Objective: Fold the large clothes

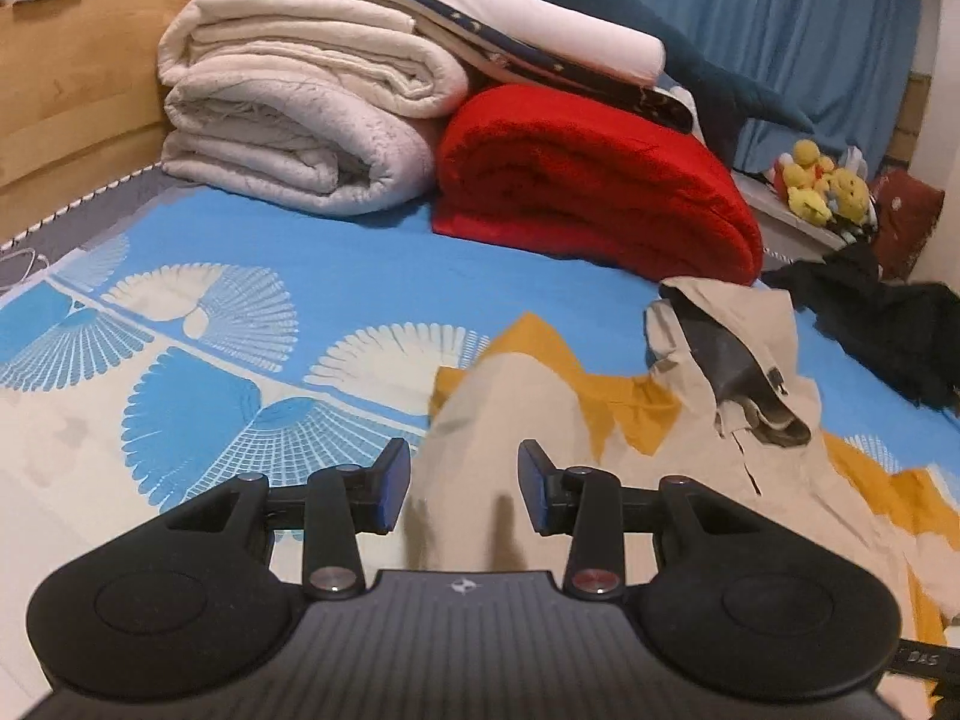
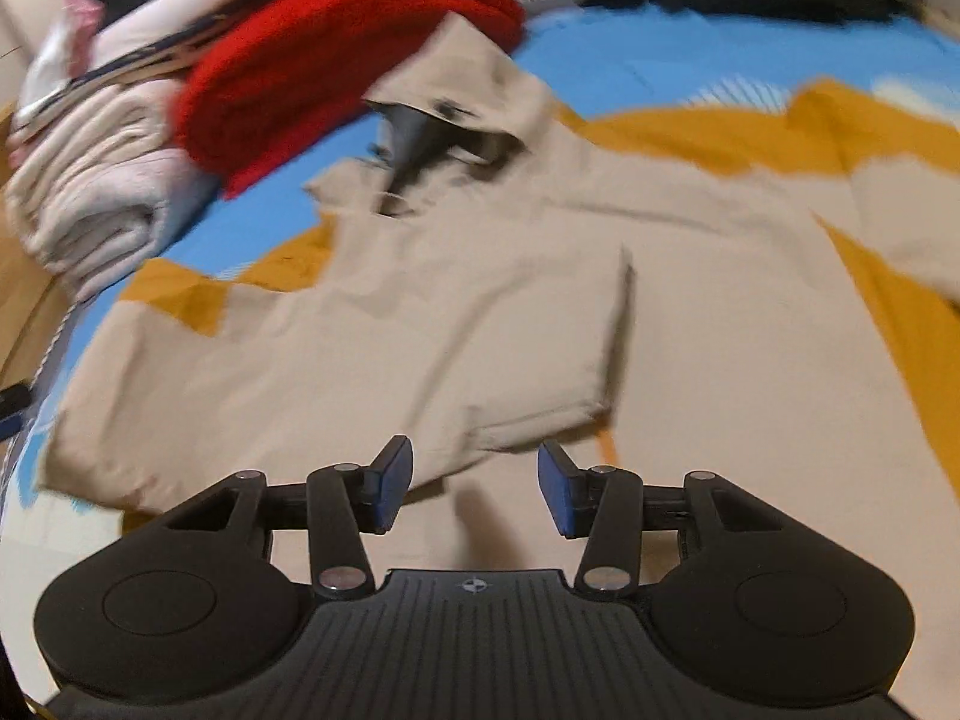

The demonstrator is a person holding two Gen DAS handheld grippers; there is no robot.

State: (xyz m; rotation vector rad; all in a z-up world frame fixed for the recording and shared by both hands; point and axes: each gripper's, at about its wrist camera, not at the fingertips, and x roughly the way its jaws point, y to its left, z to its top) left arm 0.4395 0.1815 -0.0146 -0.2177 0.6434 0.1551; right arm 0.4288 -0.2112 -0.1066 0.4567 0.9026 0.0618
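A large beige jacket (image 2: 456, 300) with mustard-yellow panels (image 2: 690, 132) and a dark-lined hood (image 2: 432, 138) lies spread on the bed. A sleeve is folded across its body. In the left wrist view the jacket (image 1: 510, 420) lies ahead and to the right, hood (image 1: 726, 360) at the far right. My left gripper (image 1: 463, 486) is open, just above the beige sleeve fabric, holding nothing. My right gripper (image 2: 475, 486) is open above the jacket's lower part, near the folded sleeve's cuff, holding nothing. The right view is motion-blurred.
The bed sheet (image 1: 300, 276) is blue with white fan patterns. Folded cream quilts (image 1: 300, 120) and a red blanket (image 1: 594, 186) are stacked at the head. Dark clothes (image 1: 888, 324) lie at the right edge. Plush toys (image 1: 822, 186) sit by a blue curtain (image 1: 780, 30). A wooden bedframe (image 1: 72, 78) is on the left.
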